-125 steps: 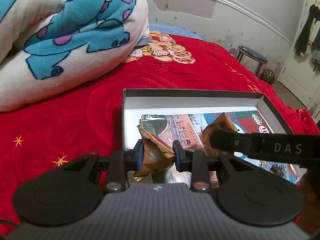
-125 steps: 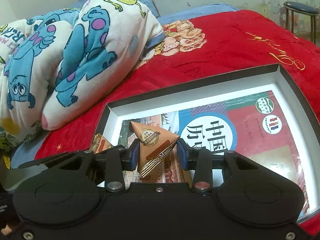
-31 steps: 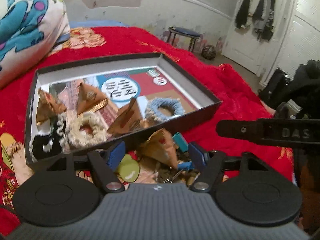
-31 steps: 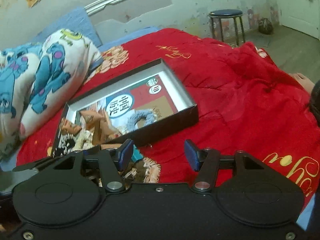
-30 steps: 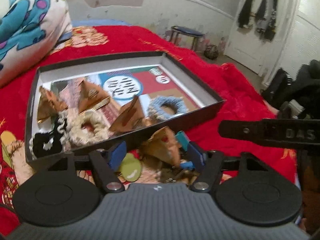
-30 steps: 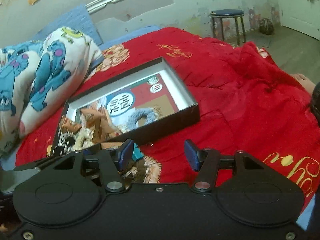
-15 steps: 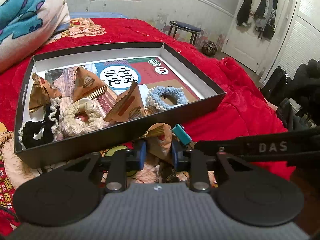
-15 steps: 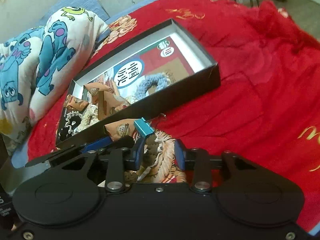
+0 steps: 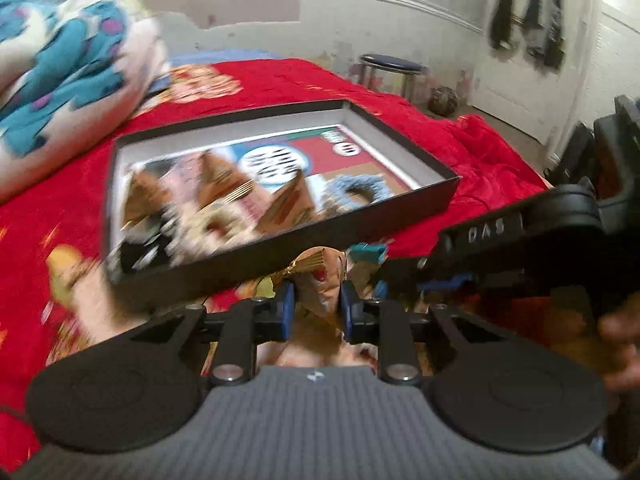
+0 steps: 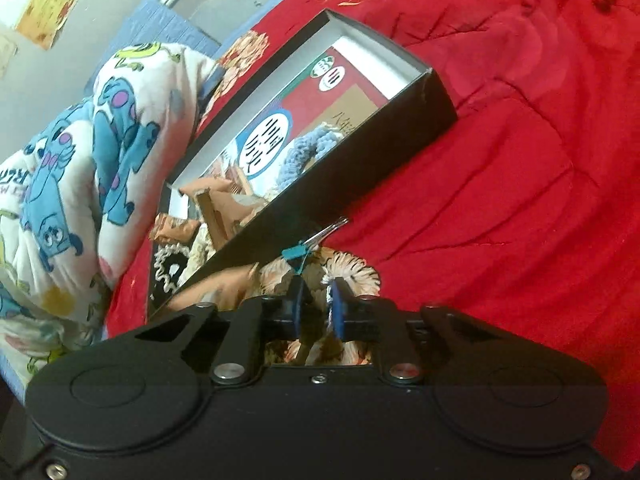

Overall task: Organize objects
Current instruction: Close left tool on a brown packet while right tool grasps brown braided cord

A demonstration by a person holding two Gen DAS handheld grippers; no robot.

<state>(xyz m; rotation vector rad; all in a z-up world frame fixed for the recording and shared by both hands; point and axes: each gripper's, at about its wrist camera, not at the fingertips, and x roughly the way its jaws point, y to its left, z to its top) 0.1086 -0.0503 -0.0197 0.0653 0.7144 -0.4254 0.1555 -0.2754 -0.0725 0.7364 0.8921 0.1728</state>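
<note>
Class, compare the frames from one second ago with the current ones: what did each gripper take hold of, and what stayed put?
The left gripper, open a second ago, has shut on the brown snack packet lying in front of the black box. The right gripper, also open then, has dropped low and narrowed near the teal binder clip; whether it grips anything is unclear. The box and its contents stayed.

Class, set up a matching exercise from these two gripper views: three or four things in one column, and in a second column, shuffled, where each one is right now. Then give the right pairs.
Things
1. brown triangular packet
2. light blue scrunchie
3. teal binder clip
4. monster-print blanket

Places
A. inside the black box, near its right end
B. on the bedspread outside the box's front wall
C. heaped on the bed beyond the box's left end
D. between the jaws of the left gripper

Pairs: 1-D, 2-A, 3-B, 4-C
</note>
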